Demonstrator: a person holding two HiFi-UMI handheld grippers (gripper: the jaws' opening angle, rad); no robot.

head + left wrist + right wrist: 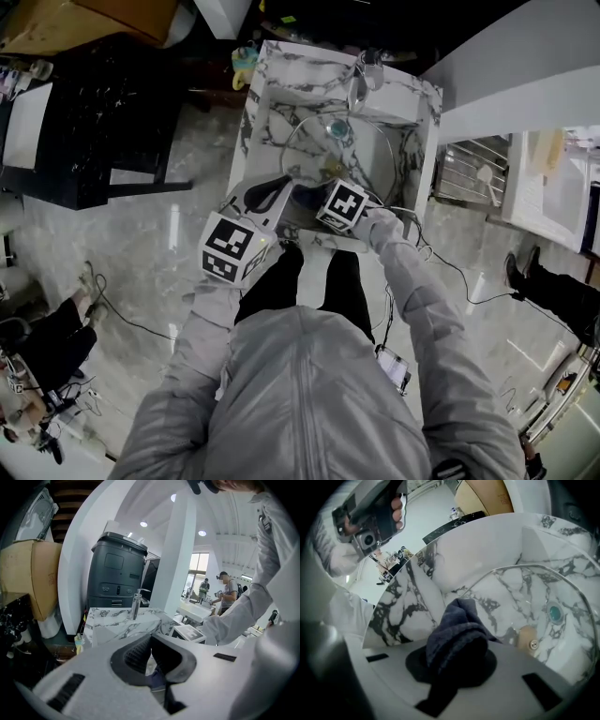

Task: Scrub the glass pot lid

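The glass pot lid [361,155] with a metal rim lies tilted in the marble sink [272,89]. Its tan knob [528,641] shows in the right gripper view, with the teal drain [555,613] visible through the glass. My left gripper [286,183] is at the lid's left edge. Its jaws meet at the tips, and the thin rim [131,633] runs right up to them. My right gripper [459,637] is shut on a dark blue cloth [457,630], which it holds over the lid's near left part [305,197].
A chrome faucet [361,80] stands at the sink's far rim. A black cabinet [94,103] is to the left. A dark bin [117,569] and a cardboard box [30,578] stand behind the sink. People [227,592] work at another counter. A cable [450,267] trails at the right.
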